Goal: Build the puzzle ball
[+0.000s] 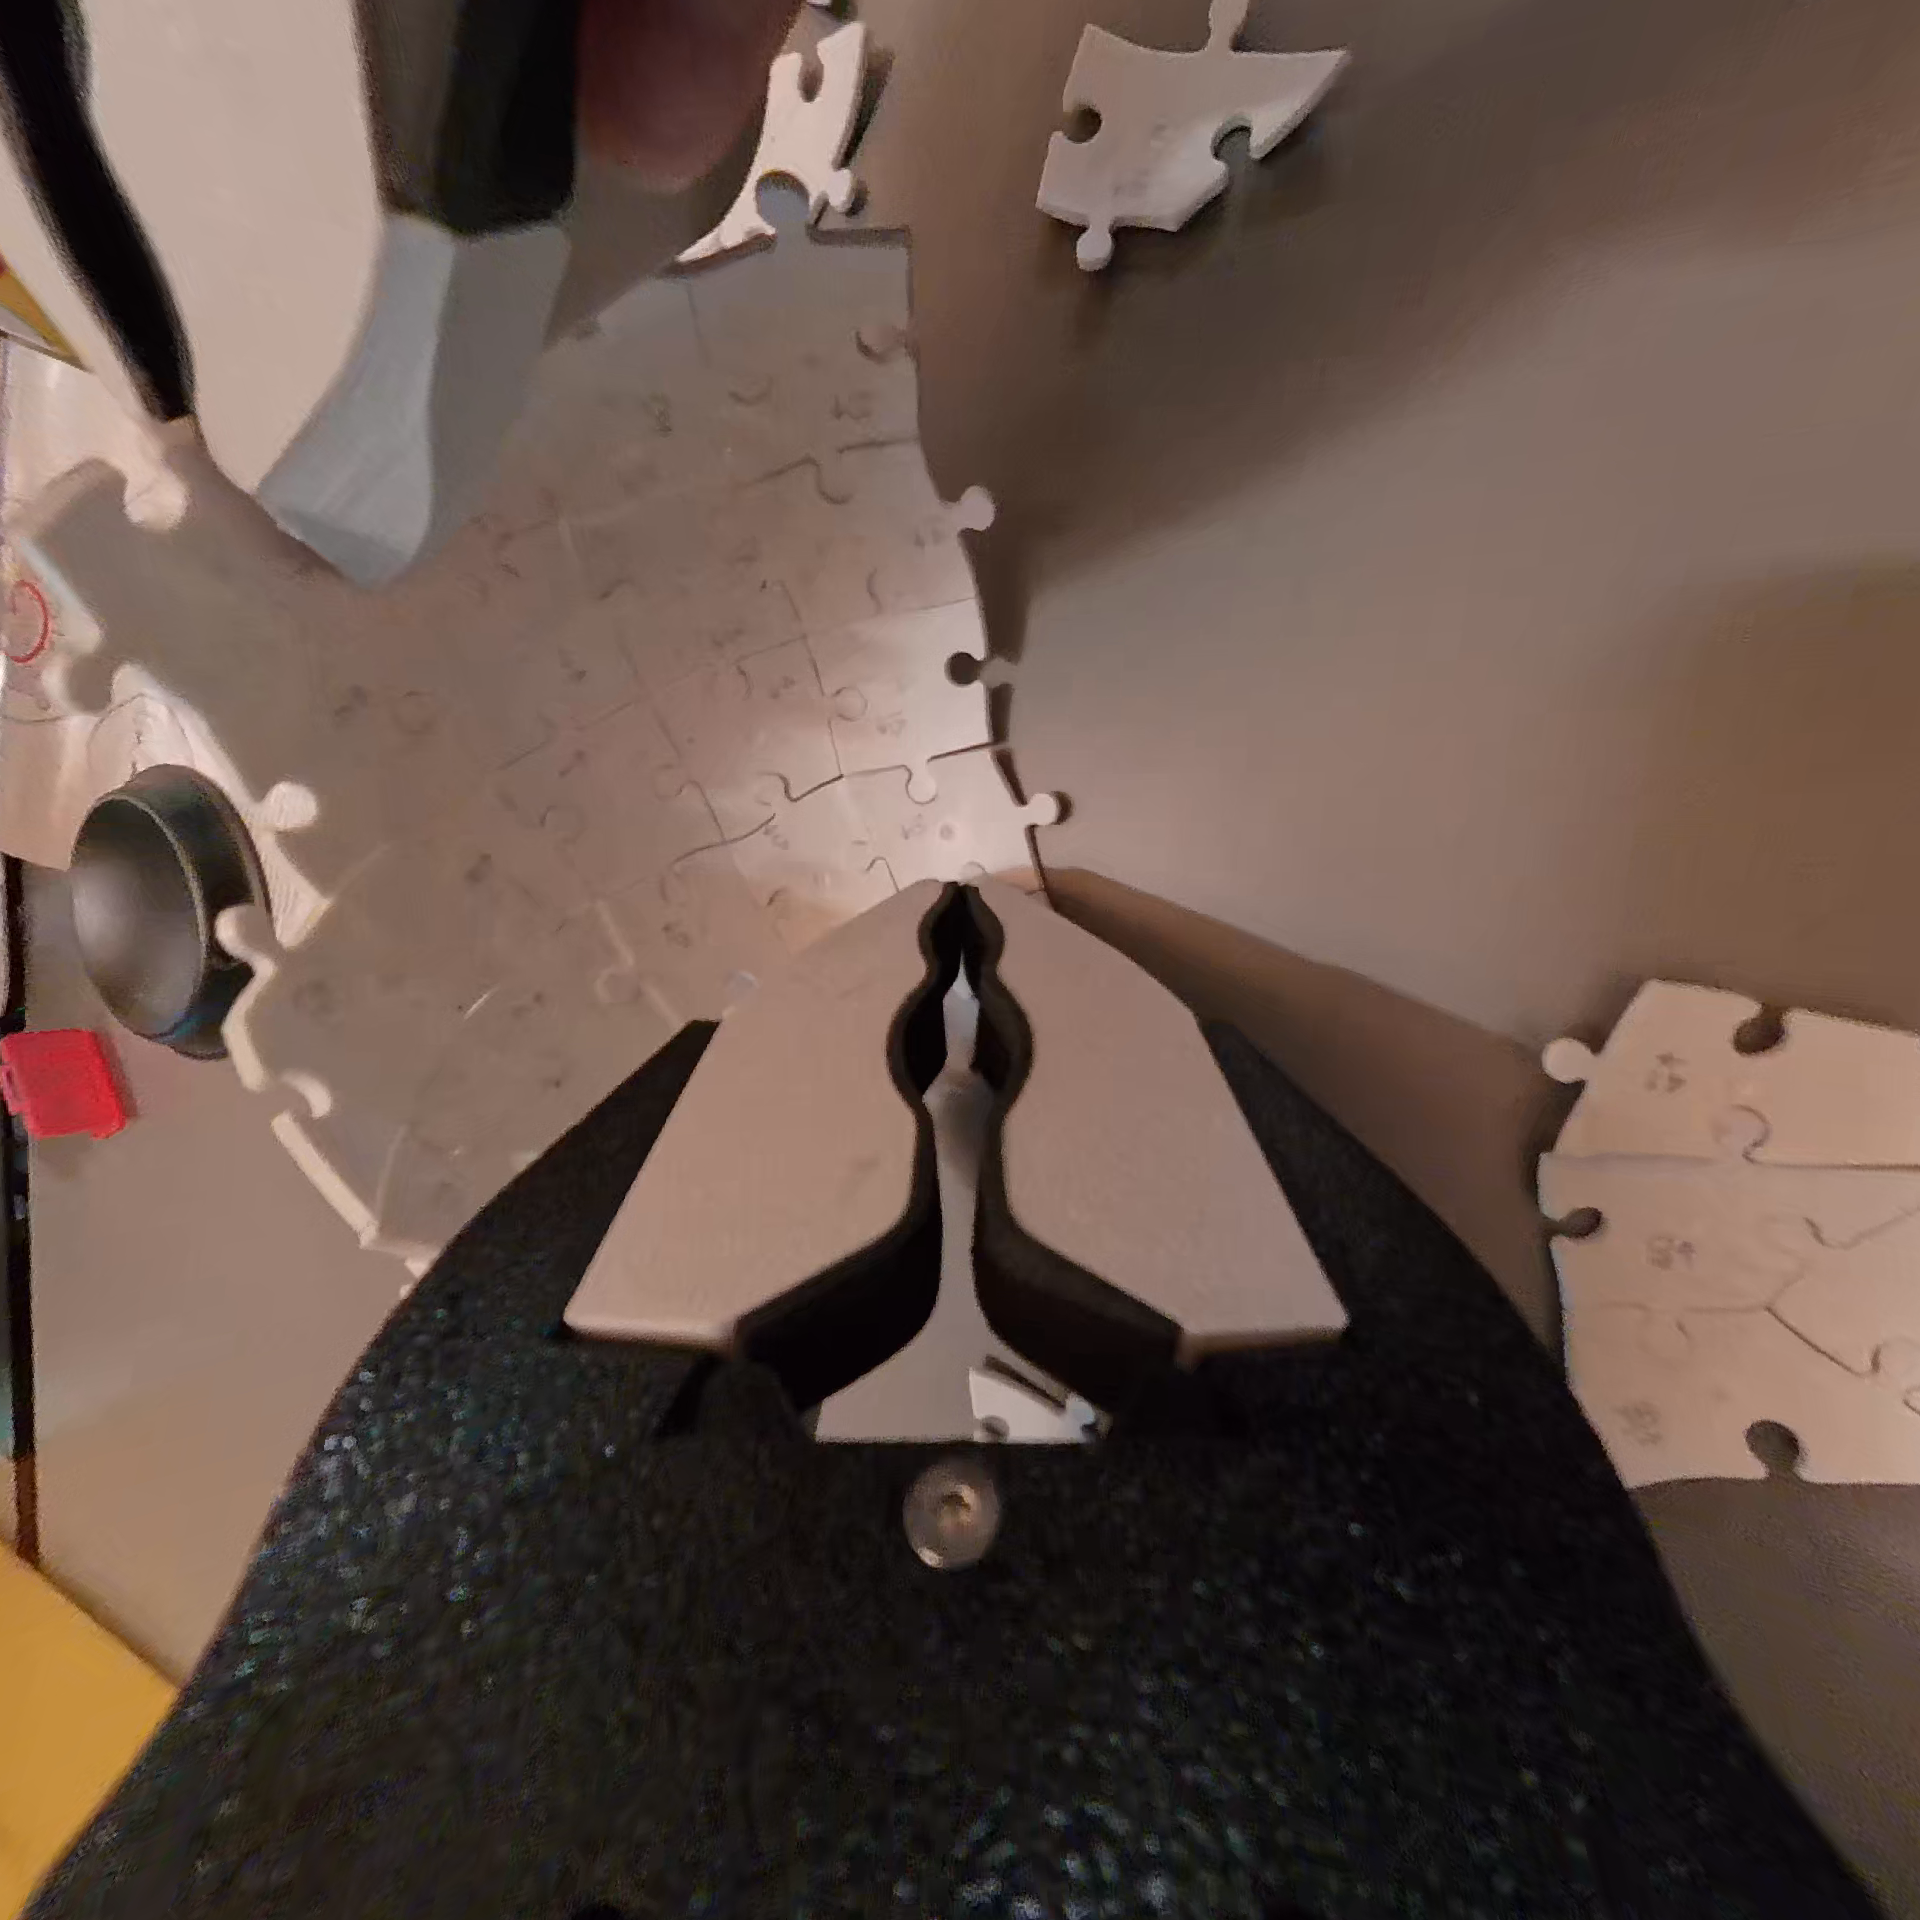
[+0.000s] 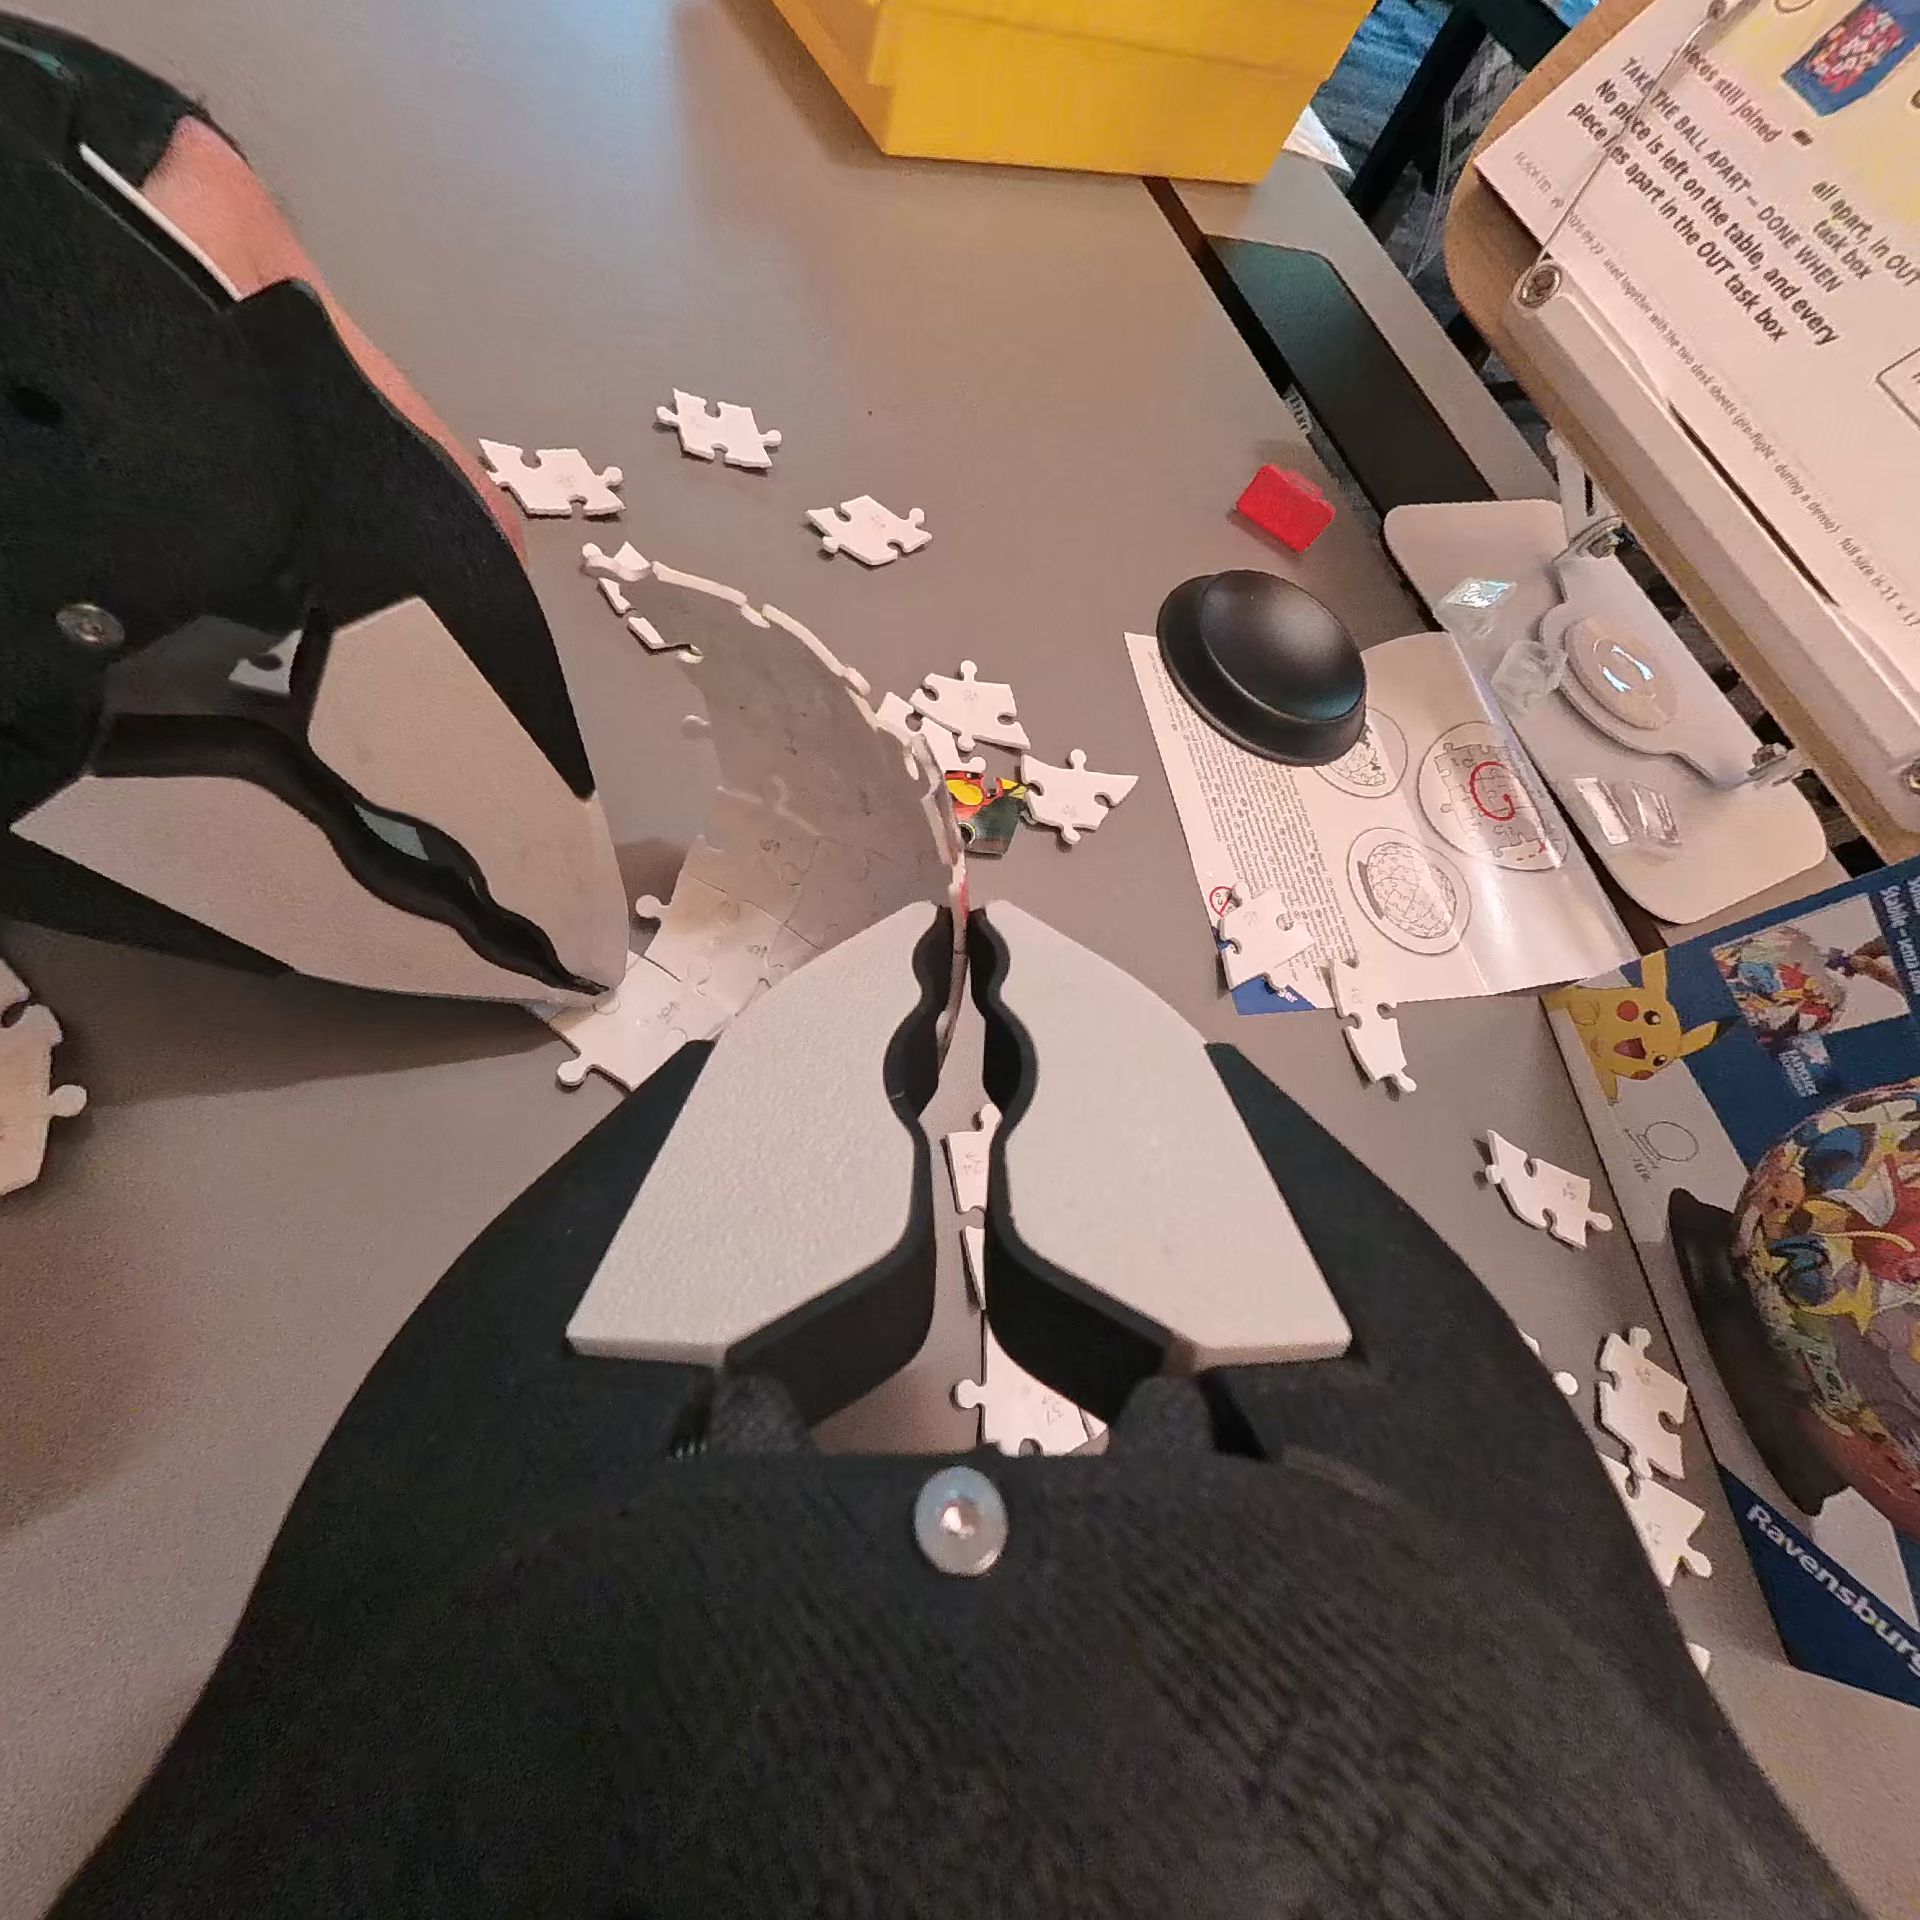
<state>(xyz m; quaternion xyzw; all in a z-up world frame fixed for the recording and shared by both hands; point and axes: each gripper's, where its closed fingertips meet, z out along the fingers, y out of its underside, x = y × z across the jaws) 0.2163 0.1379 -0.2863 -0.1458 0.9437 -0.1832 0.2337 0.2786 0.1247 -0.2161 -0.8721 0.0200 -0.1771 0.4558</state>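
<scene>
**A:** Puzzle shell (image 2: 790, 769), a curved sheet of joined white-backed pieces, stands on edge on the grey surface (image 2: 935, 312), its hollow side toward the left tool (image 2: 597, 982). Who has hold of it?

**B:** Both seem to. The right tool (image 2: 966, 920) has its fingers pressed on the shell's thin right-hand rim, where a sliver of printed colour shows. The left tool's fingers are drawn together at the shell's lower corner, tips down against the bottom pieces near the surface.

**A:** Why would it be held like that?

**B:** My judgement: two grips on separate edges keep a flimsy curved sheet from flopping over, and let one edge be worked against the other.

**A:** What does each view add?

**B:** The left wrist view looks straight into the hollow, showing the seams between pieces, pencilled marks on their backs, and a joined cluster of pieces (image 1: 1745, 1247) lying flat to the right. It can't show whether anything lies between its own fingertips. The right wrist view gives the surroundings: loose pieces (image 2: 868, 530) scattered around, a black dome stand (image 2: 1262, 665) on an instruction leaflet (image 2: 1382, 831), a small red block (image 2: 1283, 507), a yellow box (image 2: 1070, 83) and the puzzle carton (image 2: 1787, 1195).
</scene>
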